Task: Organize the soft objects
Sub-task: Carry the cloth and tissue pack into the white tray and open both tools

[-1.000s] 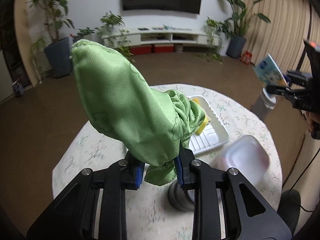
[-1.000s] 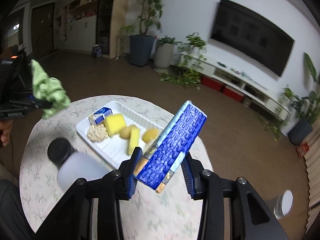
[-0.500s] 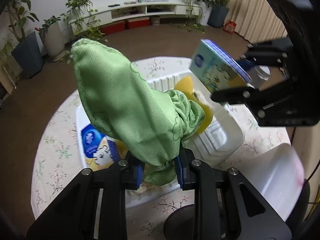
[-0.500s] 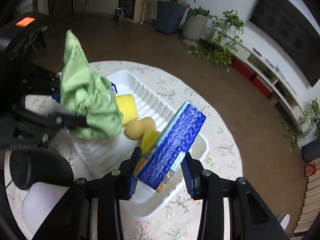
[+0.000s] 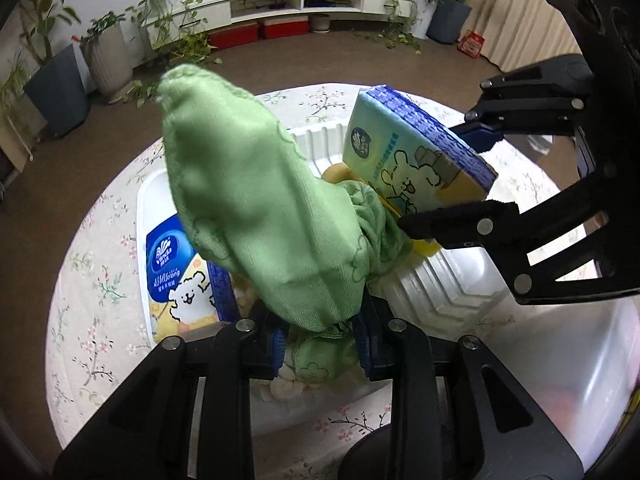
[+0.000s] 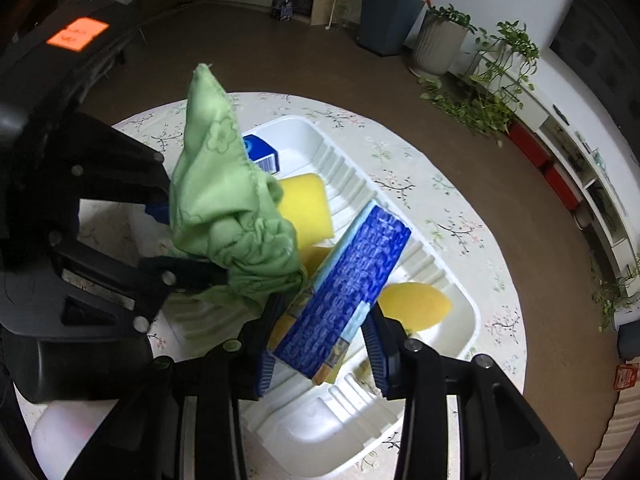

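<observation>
Looking down the left camera, I see my left gripper (image 5: 320,344) at the bottom centre, its blue pads pinched on the lower end of a green cloth (image 5: 260,208); the jaws have just been opening a little, yet the cloth is between them and the pads touch it. The cloth rises crumpled toward the upper left of the frame, its tip above the far table edge. Under it lies a white ribbed tray (image 5: 432,284) on a round table with a flowered cover (image 5: 92,296). At the lower left of the tray rests a blue tissue pack (image 5: 180,276) with a cartoon bear. Farther right, my right gripper (image 5: 444,176) reaches in from the right edge, clamped narrowly on a second tissue pack (image 5: 408,164) tilted over the tray, just beside the cloth.

In the right camera, that second pack (image 6: 340,296) sits between the pads of the right gripper (image 6: 320,356) at the bottom centre, slanting up to the right above the tray (image 6: 340,452). Beyond it lie a yellow sponge (image 6: 308,204) mid-frame and a rounded yellow piece (image 6: 412,304) to the right. The left gripper (image 6: 188,240) enters from the left with the cloth (image 6: 224,208) bunched over the tray's left part. Potted plants (image 6: 444,36) stand on the brown floor at the upper right.
</observation>
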A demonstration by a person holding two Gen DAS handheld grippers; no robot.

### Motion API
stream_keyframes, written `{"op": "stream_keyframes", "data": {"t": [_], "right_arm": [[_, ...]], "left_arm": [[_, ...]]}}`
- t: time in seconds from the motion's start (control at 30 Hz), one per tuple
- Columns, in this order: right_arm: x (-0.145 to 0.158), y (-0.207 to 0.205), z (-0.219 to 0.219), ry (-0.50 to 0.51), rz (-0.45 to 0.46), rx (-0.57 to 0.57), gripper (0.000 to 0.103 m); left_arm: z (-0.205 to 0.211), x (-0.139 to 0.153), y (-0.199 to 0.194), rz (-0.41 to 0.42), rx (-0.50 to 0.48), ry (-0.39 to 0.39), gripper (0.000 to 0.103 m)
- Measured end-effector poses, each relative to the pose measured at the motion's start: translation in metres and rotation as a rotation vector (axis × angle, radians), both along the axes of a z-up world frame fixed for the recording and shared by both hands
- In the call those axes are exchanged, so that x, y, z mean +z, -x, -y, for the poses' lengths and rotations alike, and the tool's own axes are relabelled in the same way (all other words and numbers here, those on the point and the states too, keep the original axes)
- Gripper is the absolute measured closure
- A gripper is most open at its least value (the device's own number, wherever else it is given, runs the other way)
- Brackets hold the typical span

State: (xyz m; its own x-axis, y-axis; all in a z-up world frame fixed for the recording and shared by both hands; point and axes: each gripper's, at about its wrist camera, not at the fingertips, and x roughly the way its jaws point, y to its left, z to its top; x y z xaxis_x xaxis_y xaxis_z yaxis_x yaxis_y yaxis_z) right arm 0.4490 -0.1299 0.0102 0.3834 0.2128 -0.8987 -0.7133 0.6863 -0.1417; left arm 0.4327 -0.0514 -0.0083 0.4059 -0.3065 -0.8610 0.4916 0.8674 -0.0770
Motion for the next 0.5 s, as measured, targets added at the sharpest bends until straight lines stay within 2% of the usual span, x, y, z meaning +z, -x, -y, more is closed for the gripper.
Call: {"op": "stream_keyframes", "data": {"t": [0.1, 0.13, 0.2, 0.27, 0.5], "right_arm": [[0.002, -0.005, -0.002, 0.004, -0.014, -0.008, 0.064], [0.002, -0.006, -0.002, 0.007, -0.015, -0.008, 0.066], [0.003, -0.008, -0.003, 0.009, -0.018, -0.009, 0.069], [0.003, -0.007, -0.004, 0.009, -0.018, -0.01, 0.07], [-0.002, -0.008, -0.002, 0.014, -0.035, -0.022, 0.07]], "left_arm": [[-0.007, 0.001, -0.004, -0.002, 0.026, 0.022, 0.067], [-0.009, 0.002, -0.004, 0.004, 0.031, 0.023, 0.061], [-0.01, 0.003, -0.004, 0.009, 0.032, 0.03, 0.058], [-0.012, 0.004, -0.004, 0.015, 0.039, 0.031, 0.044], [-0.021, 0.009, 0.004, 0.036, 0.047, 0.053, 0.036]]}}
